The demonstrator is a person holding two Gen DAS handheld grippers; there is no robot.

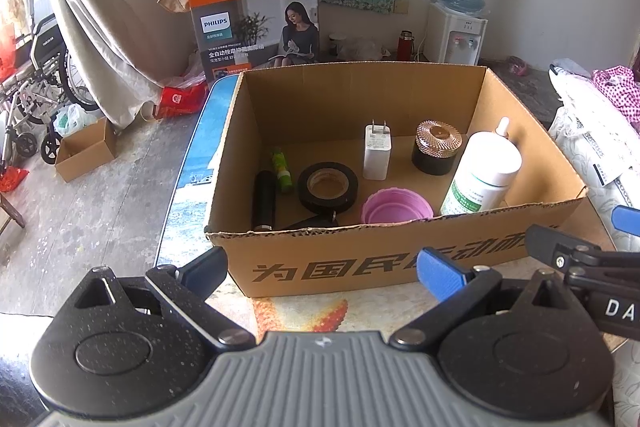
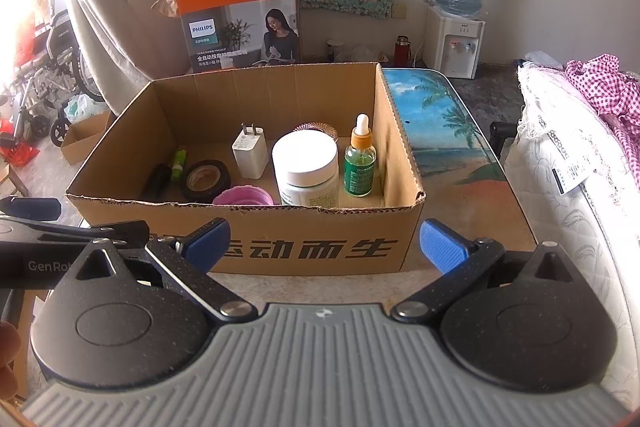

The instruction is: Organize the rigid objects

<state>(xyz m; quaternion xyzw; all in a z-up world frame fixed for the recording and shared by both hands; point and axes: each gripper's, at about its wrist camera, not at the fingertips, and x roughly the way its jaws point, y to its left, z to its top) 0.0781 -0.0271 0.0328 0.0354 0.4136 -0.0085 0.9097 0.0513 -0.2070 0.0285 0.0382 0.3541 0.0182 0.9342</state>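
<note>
Left wrist: box [image 1: 360, 263] beyond claw [image 1: 320, 267].

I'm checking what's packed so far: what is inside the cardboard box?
Inside the cardboard box: charger plug, black tape roll, pink cup, white bottle, green dropper bottle, green tube, black cylinder, gold-lidded jar. The near wall hides their bases.

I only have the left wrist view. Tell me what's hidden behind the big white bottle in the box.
Observer: A green dropper bottle stands upright between the white bottle and the cardboard box's right wall.
Operator: Report the right gripper's state.
Observer: The right gripper is open and empty, fingers outside the box's front wall.
Operator: Describe what's right of the box.
Observer: Tabletop printed with palm trees and a beach.
</note>
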